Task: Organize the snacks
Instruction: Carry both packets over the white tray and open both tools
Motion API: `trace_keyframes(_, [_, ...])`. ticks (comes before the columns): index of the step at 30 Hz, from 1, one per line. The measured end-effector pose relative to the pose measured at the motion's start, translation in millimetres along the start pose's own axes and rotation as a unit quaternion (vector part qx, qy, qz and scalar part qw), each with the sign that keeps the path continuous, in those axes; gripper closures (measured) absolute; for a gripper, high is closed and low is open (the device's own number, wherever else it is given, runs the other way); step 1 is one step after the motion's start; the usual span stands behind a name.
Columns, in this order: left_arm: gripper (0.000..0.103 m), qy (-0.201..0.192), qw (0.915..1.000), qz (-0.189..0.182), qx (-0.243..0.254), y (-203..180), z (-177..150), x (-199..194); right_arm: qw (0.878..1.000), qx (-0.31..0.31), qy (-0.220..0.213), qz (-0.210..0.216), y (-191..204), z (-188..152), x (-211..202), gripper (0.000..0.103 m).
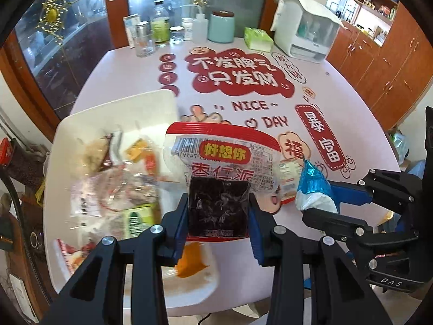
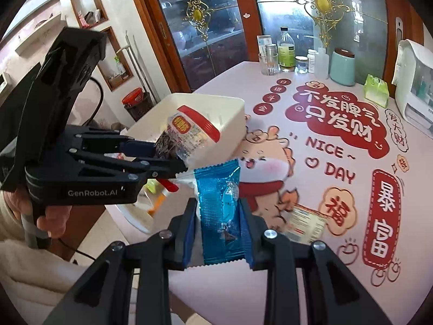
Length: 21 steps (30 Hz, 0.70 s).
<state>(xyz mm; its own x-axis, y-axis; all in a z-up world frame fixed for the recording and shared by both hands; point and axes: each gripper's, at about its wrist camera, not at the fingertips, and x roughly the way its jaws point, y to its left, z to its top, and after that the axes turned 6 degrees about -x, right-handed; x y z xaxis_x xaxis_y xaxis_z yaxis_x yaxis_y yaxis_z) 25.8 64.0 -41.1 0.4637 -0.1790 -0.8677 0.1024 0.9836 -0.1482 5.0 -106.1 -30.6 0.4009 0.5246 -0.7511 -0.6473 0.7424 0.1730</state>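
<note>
My left gripper [image 1: 218, 211] is shut on a red-and-white date snack packet [image 1: 222, 157] with a dark window, held upright just right of the white bin [image 1: 108, 113]. It also shows in the right wrist view [image 2: 173, 151], holding the packet [image 2: 192, 130] over the bin's [image 2: 216, 103] near edge. My right gripper [image 2: 219, 222] is shut on a blue foil snack packet [image 2: 220, 203], held above the table. In the left wrist view the right gripper [image 1: 322, 200] holds the blue packet [image 1: 314, 187] at the right. The bin holds several snack packets [image 1: 116, 187].
One small white-labelled packet [image 2: 308, 220] lies on the table by the right gripper. Bottles and jars [image 1: 162, 27], a teal canister [image 1: 221, 27], a green tissue pack [image 1: 257, 39] and a white appliance [image 1: 305, 27] stand along the far edge. Wooden cabinets are at the right.
</note>
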Motion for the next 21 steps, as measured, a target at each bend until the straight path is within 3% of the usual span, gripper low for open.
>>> trace_keyframes(9, [0.065,-0.018,0.9998,0.011,-0.003,61.5,3.3,-15.5,0.997,0.076,0.012,-0.017,20.8,30.9,33.6,0.073])
trace_keyframes(21, [0.065,-0.018,0.9993,0.028,-0.014,133.9,15.5,-4.8,0.992,0.126,0.003,-0.014,50.4,71.1,67.6,0.073])
